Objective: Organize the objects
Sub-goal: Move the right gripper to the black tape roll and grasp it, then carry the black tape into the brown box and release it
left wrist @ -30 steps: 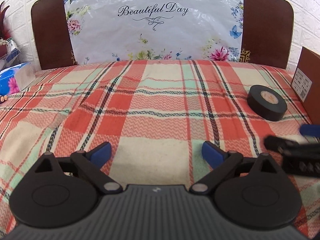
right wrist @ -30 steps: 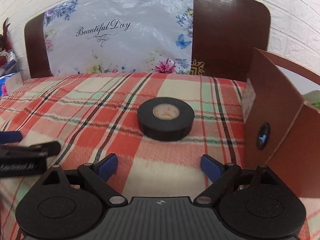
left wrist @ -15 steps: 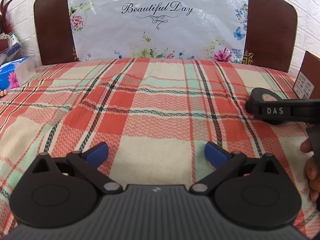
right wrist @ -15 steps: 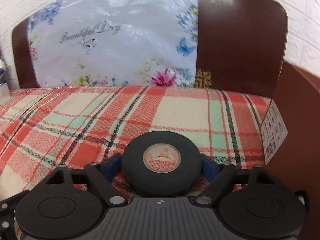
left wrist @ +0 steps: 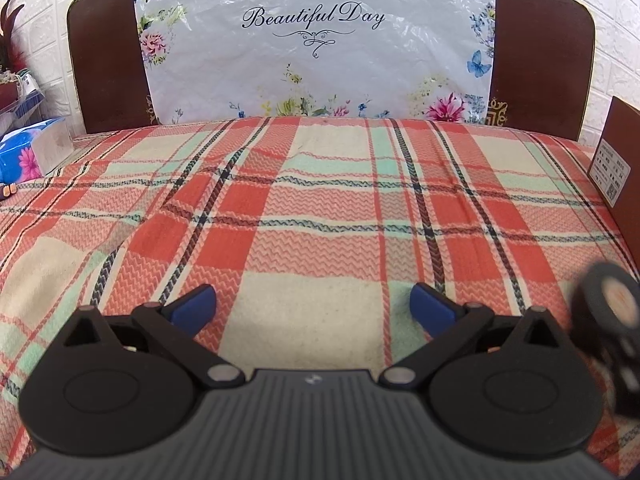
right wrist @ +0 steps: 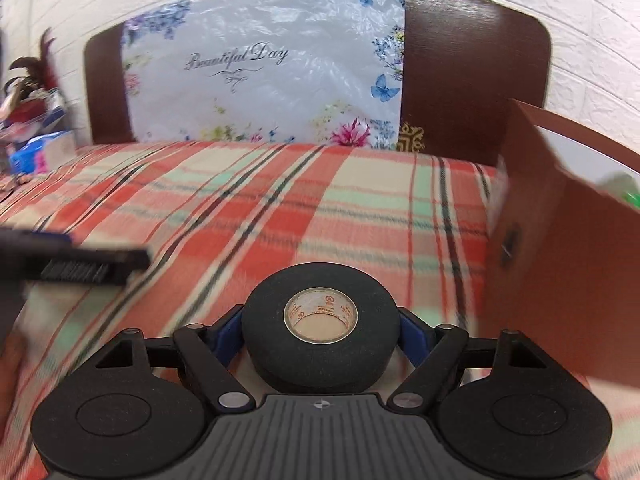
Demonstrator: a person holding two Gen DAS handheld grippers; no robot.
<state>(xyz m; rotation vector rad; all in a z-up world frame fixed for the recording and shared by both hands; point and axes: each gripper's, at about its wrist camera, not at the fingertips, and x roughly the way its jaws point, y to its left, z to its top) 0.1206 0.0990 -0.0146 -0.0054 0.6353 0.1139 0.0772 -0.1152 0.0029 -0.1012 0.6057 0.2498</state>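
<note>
Right wrist view shows your right gripper clamped on the black tape roll, its blue fingers pressed against the roll's two sides, with the cardboard core facing the camera. The roll looks lifted clear of the plaid bedspread, though the blur makes the gap hard to judge. To your right stands the brown cardboard box, open at the top, with something green just visible inside it; I'd take it as the place the roll belongs, which the task wording does not confirm. Left wrist view has your left gripper spread wide with nothing between its blue fingers, held low over the bedspread, and the roll shows blurred at that view's right edge. So the pick-up looks done, while carrying the roll to the box and letting go of it is left. No other loose item lies on the bedspread in either view; the blue tissue pack sits off its far left edge, so this roll may be the last piece.
</note>
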